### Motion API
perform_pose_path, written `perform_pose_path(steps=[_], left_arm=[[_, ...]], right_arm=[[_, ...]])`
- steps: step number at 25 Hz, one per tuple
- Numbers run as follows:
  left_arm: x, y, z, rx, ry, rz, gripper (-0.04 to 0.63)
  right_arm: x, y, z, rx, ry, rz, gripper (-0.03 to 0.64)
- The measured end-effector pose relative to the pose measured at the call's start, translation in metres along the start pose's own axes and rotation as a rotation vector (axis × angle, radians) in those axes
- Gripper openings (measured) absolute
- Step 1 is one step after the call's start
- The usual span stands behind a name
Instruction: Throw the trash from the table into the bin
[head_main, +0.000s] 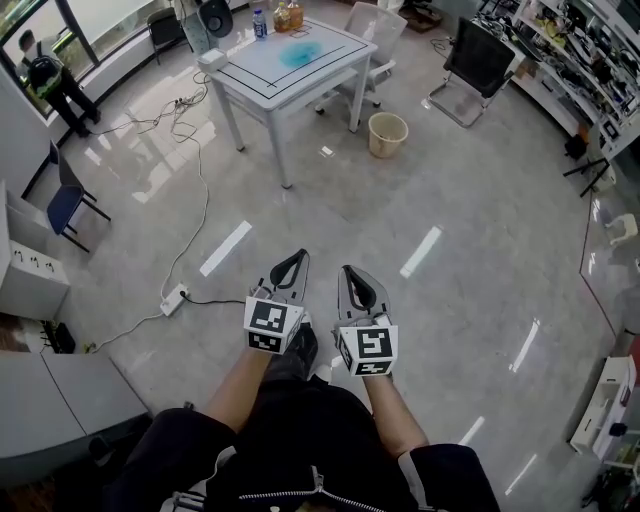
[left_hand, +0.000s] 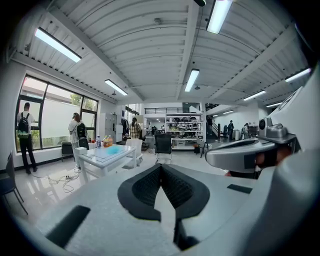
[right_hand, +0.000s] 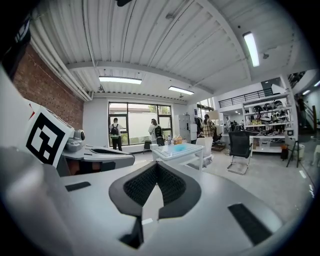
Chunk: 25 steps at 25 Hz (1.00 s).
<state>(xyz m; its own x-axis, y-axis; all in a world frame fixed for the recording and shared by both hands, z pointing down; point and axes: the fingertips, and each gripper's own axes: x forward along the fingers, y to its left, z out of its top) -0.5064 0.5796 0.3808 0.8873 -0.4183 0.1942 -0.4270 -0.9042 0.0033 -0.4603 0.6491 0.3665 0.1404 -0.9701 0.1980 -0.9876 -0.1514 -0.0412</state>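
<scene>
Trash—apparently a light, soft blue scrap (head_main: 300, 53)—lies on the far white table (head_main: 255, 72) near the bin (head_main: 388, 135), best pinched at a raised fold; left gripper (head_main: 296, 262) and right gripper (head_main: 350, 275) are pressed together, empty.

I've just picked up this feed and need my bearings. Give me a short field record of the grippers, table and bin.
left gripper: shut, empty
right gripper: shut, empty
table: ahead across open floor, likely out of reach
on table: blue item, bottles, white box at a corner
bin: upright on the floor, right of the table in the head view
</scene>
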Motion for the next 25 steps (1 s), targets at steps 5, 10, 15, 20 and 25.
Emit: perform_pose_path(steps=[5,10,15,20,25], left_arm=[[0.048,0.031,0.018,0.0,-0.008,-0.028,0.008],[0.085,0.061,0.035,-0.009,-0.043,-0.042,0.008],[0.112,0.091,0.041,-0.004,-0.052,-0.064,0.008],[0.135,0.111,0.052,-0.007,-0.067,-0.085,0.008],[0.162,0.119,0.05,-0.018,-0.052,-0.106,0.008]], right_arm=[[0.052,-0.02,0.019,-0.007,-0.001,-0.022,0.009],[0.095,-0.034,0.038,-0.026,-0.003,-0.039,0.009],[0.131,-0.037,0.052,-0.042,-0.019,-0.066,0.009],[0.155,-0.045,0.063,-0.036,-0.04,-0.099,0.009],[0.178,-0.06,0.061,-0.022,-0.027,-0.115,0.009]])
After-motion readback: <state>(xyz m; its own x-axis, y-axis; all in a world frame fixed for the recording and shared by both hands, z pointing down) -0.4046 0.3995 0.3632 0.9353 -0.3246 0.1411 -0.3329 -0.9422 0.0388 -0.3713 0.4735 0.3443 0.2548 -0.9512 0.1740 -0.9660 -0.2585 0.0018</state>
